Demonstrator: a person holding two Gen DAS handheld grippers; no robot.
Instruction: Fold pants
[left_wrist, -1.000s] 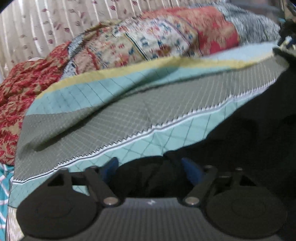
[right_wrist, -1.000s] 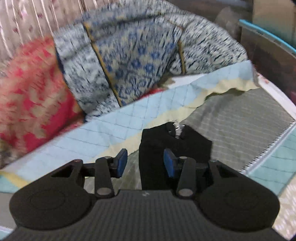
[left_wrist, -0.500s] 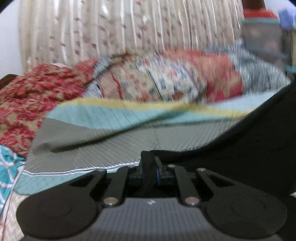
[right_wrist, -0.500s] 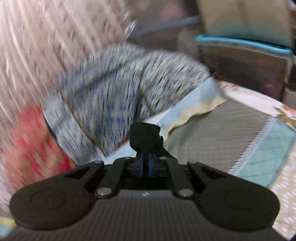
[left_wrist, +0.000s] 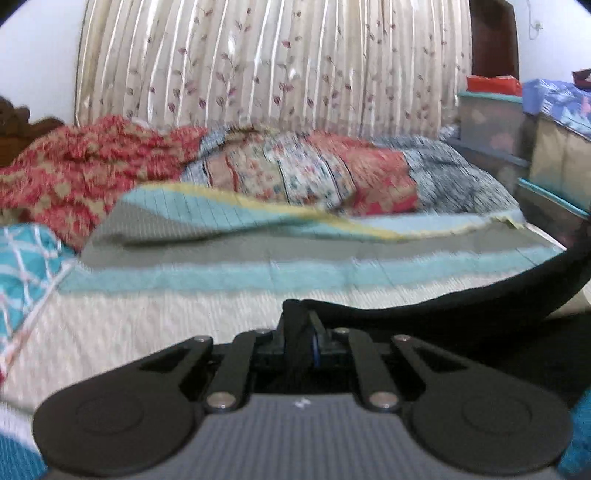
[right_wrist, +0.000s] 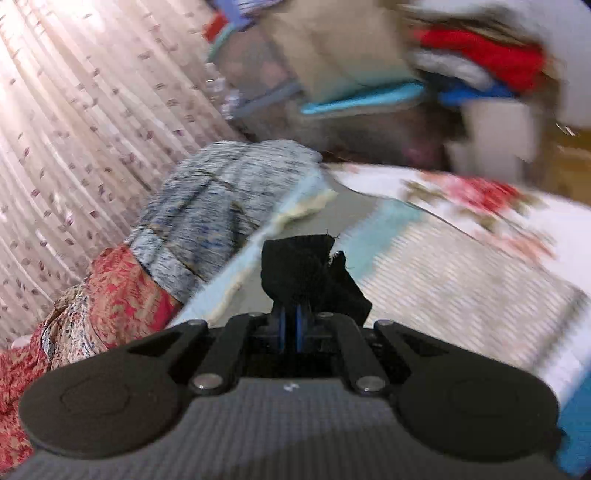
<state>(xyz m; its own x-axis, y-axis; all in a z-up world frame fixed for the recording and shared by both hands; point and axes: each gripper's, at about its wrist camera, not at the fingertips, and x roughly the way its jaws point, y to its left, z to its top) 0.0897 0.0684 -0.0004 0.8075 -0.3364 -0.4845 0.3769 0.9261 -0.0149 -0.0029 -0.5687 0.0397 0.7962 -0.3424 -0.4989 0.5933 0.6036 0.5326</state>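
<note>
Both our claws were wide a second ago; now we have lifted up. Our left gripper (left_wrist: 300, 334) squeezes tight on the black pants (left_wrist: 461, 306), which hang off to the right above the bed cover (left_wrist: 258, 273). Our right gripper (right_wrist: 290, 321) pinches another bunch of the pants (right_wrist: 306, 266) near the quilt (right_wrist: 229, 206).

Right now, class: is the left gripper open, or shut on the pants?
Shut. The left gripper has its jaws closed on an edge of the black pants, which sag away to the right above the bedspread.
</note>
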